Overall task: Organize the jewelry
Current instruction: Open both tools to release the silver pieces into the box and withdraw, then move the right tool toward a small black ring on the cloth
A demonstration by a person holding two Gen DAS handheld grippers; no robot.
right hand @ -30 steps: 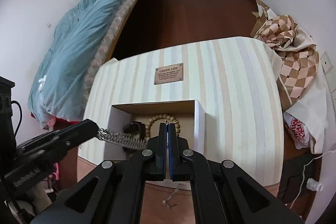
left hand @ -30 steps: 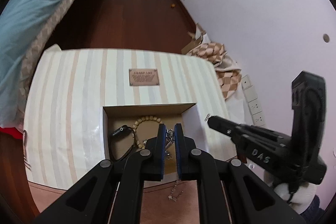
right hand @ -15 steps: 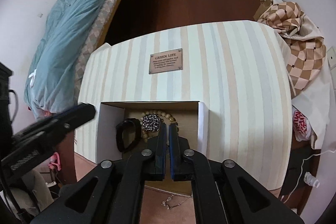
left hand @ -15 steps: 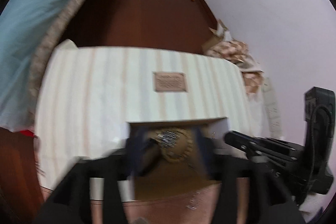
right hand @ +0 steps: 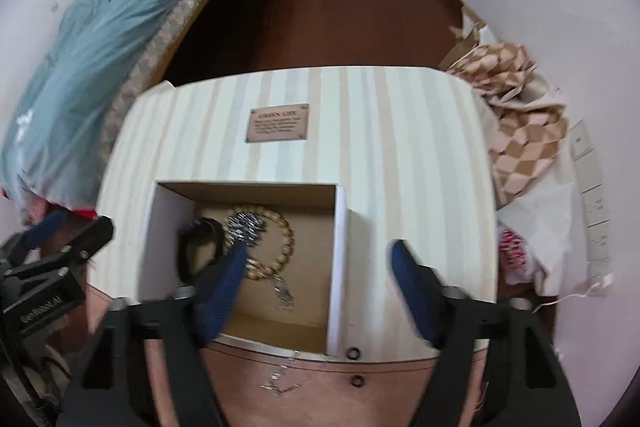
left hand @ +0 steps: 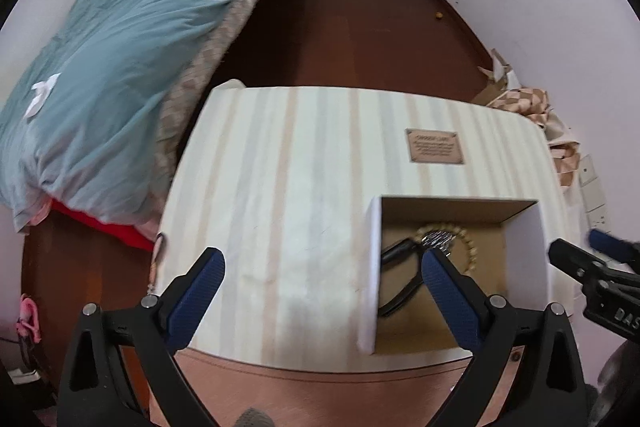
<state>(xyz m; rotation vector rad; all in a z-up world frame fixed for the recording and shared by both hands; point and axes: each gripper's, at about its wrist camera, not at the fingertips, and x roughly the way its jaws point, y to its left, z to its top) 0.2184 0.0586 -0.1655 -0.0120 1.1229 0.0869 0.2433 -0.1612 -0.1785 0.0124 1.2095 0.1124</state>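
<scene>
Cardboard box (right hand: 338, 255), open-topped, on striped tabletop (right hand: 400, 155); inside it: beaded bracelet (right hand: 286, 239), silver chain (right hand: 244, 225), black band (right hand: 200, 247), thin pendant chain (right hand: 285, 293); apparently stowed. Outside, just before the box's near wall: one loose chain (right hand: 280, 379), judged still to collect. Left gripper (left hand: 322, 281) and right gripper (right hand: 316, 267): both spread wide, empty. Bed (left hand: 120, 47) far left of box; nothing obstructs.

We read three markings. The brown plaque (right hand: 277, 124) on the striped bench cover (right hand: 400, 147) carries the heading "GREEN LIFE"; its smaller lines are illegible. The left hand-held gripper (right hand: 52, 267), seen from the right wrist view, bears white lettering "GenRobot.AI". The right hand-held gripper (left hand: 592, 263), seen from the left wrist view, shows "DAS", cut off at the frame edge.
</scene>
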